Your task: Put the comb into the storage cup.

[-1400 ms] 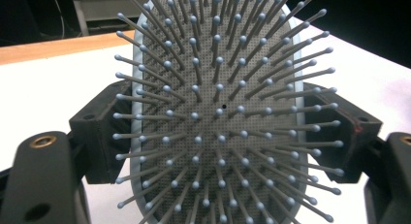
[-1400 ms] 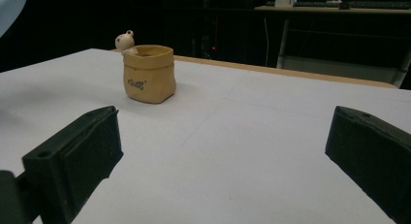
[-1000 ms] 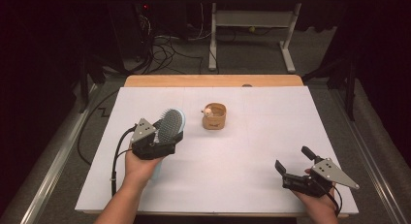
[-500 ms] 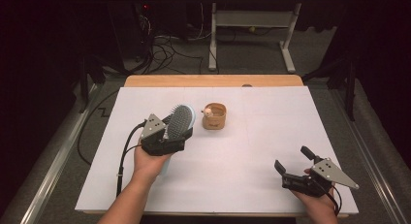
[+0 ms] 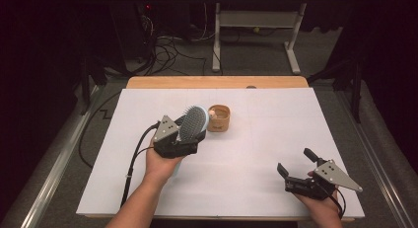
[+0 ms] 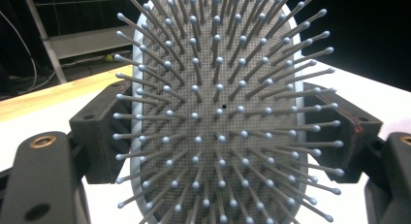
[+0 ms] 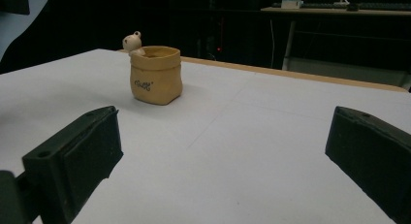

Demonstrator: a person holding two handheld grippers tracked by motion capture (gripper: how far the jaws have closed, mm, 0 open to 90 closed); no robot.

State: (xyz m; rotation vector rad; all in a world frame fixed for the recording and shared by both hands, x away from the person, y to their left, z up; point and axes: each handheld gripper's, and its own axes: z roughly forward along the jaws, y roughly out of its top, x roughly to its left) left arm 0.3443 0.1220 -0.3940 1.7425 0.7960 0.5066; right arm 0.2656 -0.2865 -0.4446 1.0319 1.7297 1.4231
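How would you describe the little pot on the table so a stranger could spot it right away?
Start at the white table, then look a little left of its middle, toward the far edge. The pot stands there, just right of the brush: a small tan pouch-shaped cup with a tiny pale figure peeking over its rim.

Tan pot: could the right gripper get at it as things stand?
Probably yes. The right gripper is open and holds nothing, and bare table lies between it and the tan pot; the hairbrush sits on the pot's other side.
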